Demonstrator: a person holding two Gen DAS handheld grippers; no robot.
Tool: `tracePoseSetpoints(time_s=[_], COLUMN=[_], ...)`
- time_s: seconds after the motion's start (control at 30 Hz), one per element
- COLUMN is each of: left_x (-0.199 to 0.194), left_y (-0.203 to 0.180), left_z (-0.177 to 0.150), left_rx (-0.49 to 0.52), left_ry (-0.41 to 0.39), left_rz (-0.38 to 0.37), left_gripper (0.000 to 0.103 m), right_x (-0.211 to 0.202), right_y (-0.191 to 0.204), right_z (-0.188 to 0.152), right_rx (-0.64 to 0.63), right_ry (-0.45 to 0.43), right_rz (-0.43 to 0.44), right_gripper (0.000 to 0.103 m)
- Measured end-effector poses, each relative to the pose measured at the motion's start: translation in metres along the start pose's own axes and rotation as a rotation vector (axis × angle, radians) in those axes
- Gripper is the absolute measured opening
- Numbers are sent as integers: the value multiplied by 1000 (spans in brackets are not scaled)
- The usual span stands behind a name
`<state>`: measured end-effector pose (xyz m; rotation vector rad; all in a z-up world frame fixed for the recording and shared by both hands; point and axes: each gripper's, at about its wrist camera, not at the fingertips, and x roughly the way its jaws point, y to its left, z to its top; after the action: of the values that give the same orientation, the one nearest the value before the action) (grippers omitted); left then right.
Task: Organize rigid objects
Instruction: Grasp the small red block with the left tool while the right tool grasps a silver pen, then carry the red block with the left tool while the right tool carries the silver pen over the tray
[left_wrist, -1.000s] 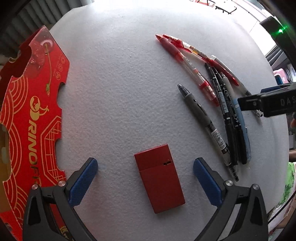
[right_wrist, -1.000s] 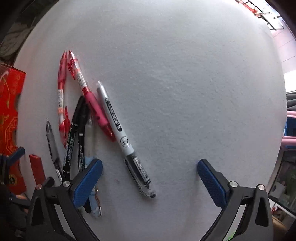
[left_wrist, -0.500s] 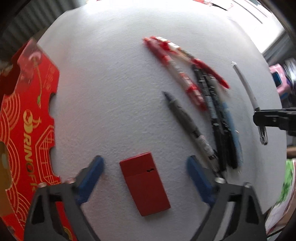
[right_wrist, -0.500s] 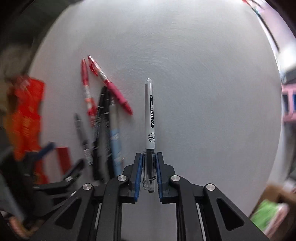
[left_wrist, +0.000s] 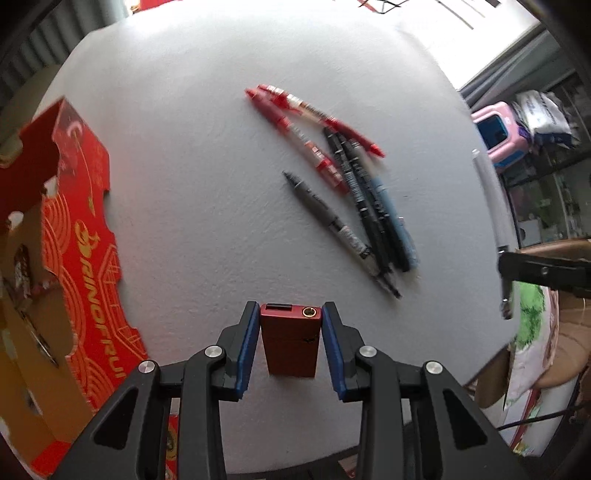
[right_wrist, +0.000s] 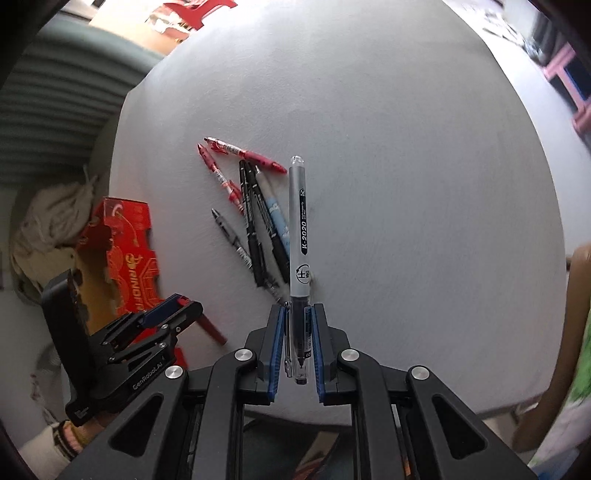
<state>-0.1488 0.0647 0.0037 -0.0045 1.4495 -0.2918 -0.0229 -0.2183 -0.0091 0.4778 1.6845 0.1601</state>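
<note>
A small red flat case (left_wrist: 290, 343) hangs just above the white table (left_wrist: 184, 147). My left gripper (left_wrist: 290, 308) is closing its jaws, and both blue pads press on the case's sides. My right gripper (right_wrist: 297, 314) is shut on the tip end of a silver pen (right_wrist: 298, 221) marked K-2020, which points away from me above the table. Several red, black, grey and blue pens (left_wrist: 351, 192) lie bunched on the table beyond the case. In the right wrist view the pens (right_wrist: 255, 221) lie left of the silver one, with the left gripper (right_wrist: 173, 314) at lower left.
A red printed cardboard carton (left_wrist: 74, 236) stands open at the table's left edge and also shows as a carton (right_wrist: 125, 236) in the right wrist view. A pink stool (left_wrist: 496, 133) and clutter lie past the right edge. A sleeve (right_wrist: 55, 446) shows at lower left.
The left jaws have closed onto the red case and raised it off the table. The right gripper shut on the silver pen, lifted it away from the other pens and rolled.
</note>
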Motion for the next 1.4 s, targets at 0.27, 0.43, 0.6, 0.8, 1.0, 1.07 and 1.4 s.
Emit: tracePoseSetpoints(time_s=[0.27, 0.43, 0.6, 0.8, 1.0, 1.07, 1.4], left_x=[33, 51, 48, 10, -28, -33, -64], left_y=[1, -14, -22, -7, -1, 2, 38], left_z=[-3, -20, -22, -12, 4, 7, 3], left_rx=[79, 171, 185, 70, 43, 33, -19], left_ry=[16, -13, 1, -42, -118, -144, -247], left_rz=[87, 171, 133, 0, -12, -10, -29], left_gripper=[37, 56, 37, 37, 37, 37, 37], right_x=[-2, -4, -2, -13, -21, -22, -33], right_y=[2, 3, 4, 13, 28, 35, 76], right_z=[-7, -15, -17, -13, -8, -6, -1], right_rx=[19, 24, 25, 10, -18, -32, -116], right_ry=[7, 7, 14, -15, -33, -39, -65], right_rz=[-27, -32, -41, -28, -19, -21, -22], right_gripper=[16, 16, 16, 16, 16, 16, 16])
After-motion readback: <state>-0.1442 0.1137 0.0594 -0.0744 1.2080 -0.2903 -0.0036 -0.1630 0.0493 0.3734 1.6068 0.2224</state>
